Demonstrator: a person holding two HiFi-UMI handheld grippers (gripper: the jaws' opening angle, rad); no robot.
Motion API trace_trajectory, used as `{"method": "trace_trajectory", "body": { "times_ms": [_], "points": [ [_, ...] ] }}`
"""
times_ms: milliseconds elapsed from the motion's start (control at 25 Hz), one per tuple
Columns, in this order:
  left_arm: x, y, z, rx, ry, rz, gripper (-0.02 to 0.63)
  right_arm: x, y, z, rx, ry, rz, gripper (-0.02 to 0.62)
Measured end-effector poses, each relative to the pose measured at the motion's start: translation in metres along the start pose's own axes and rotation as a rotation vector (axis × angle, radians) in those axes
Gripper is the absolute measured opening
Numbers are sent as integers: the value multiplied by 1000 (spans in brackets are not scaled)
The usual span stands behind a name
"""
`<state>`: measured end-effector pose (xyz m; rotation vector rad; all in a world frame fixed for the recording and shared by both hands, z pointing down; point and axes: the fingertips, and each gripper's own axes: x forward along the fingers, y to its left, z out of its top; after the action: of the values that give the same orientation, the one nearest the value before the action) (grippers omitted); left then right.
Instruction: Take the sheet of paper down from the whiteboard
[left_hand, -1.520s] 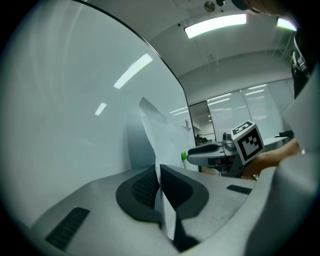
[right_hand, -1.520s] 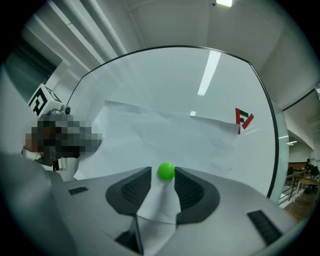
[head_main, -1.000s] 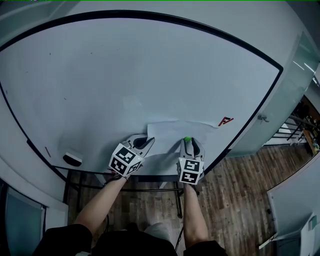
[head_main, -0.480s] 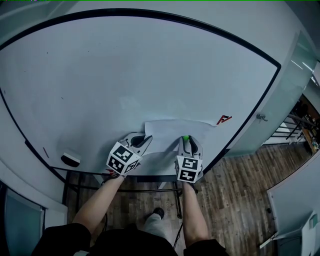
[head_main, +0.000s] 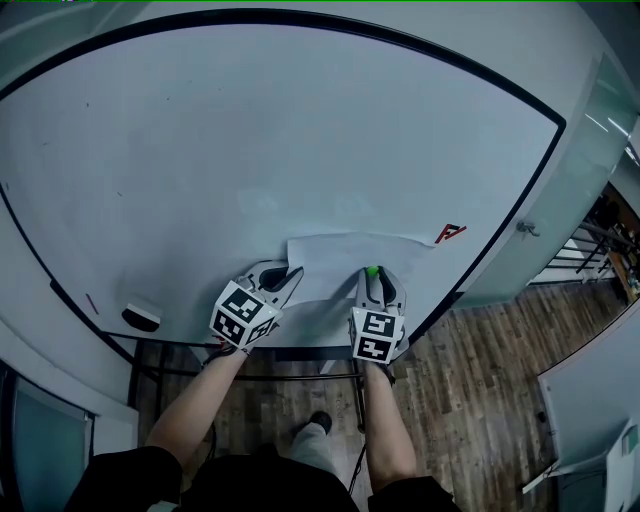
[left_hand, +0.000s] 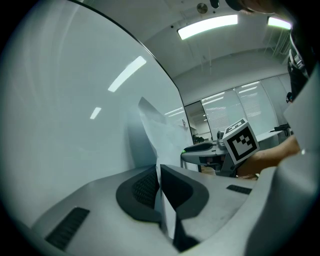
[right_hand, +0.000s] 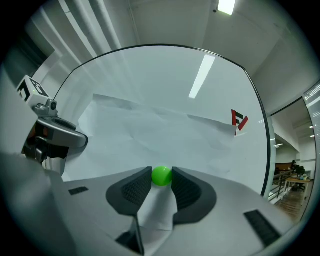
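A white sheet of paper hangs low on the whiteboard. A red magnet pins its upper right corner. My left gripper is shut on the sheet's left edge, and in the left gripper view the paper stands pinched between the pads of that gripper. My right gripper points at the board, its jaws having just closed in. Both pads now touch a round green magnet that sits on the paper near its lower edge.
A board eraser rests at the board's lower left. The board's black frame curves down at the right, with wooden floor below. The red magnet is up and right of the right gripper.
Both grippers stay at the paper's lower part. The view has shifted slightly, and a foot has come into view on the floor below.
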<state>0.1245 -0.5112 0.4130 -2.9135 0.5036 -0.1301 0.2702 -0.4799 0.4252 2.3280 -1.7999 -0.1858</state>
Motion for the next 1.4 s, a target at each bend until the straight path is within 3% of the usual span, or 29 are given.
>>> {"method": "trace_trajectory", "body": {
  "times_ms": [1400],
  "points": [
    [-18, 10, -16, -5, 45, 38, 21, -1, 8, 0, -14, -10, 74, 134]
  ]
}}
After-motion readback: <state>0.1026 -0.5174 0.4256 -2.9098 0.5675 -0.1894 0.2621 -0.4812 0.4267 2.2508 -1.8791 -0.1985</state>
